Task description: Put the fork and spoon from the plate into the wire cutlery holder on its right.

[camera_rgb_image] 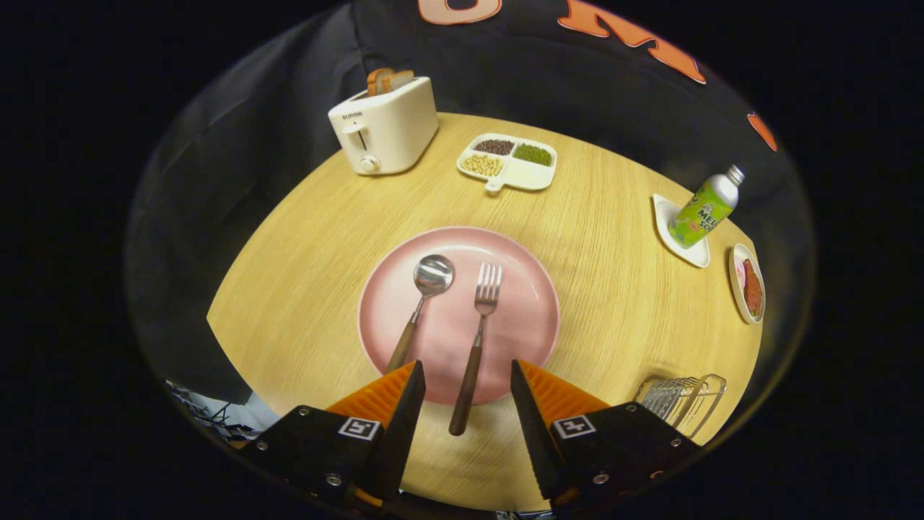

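A pink plate (530,318) lies on the round wooden table just ahead of my fingers. On it rest a spoon (426,296) with a wooden handle, to the left, and a fork (478,332) with a wooden handle, to the right. The fork's handle end reaches off the plate into the gap between my fingers. My gripper (468,379) hovers above the plate's near edge, open, holding nothing. The wire cutlery holder (682,401) stands to the right of the plate, beside my right finger.
A white toaster (386,126) with bread slices stands at the far left of the table. A divided dish of beans (509,160) sits at the back. At the far right are a green bottle on a small white dish (704,209) and a small plate with red food (749,285).
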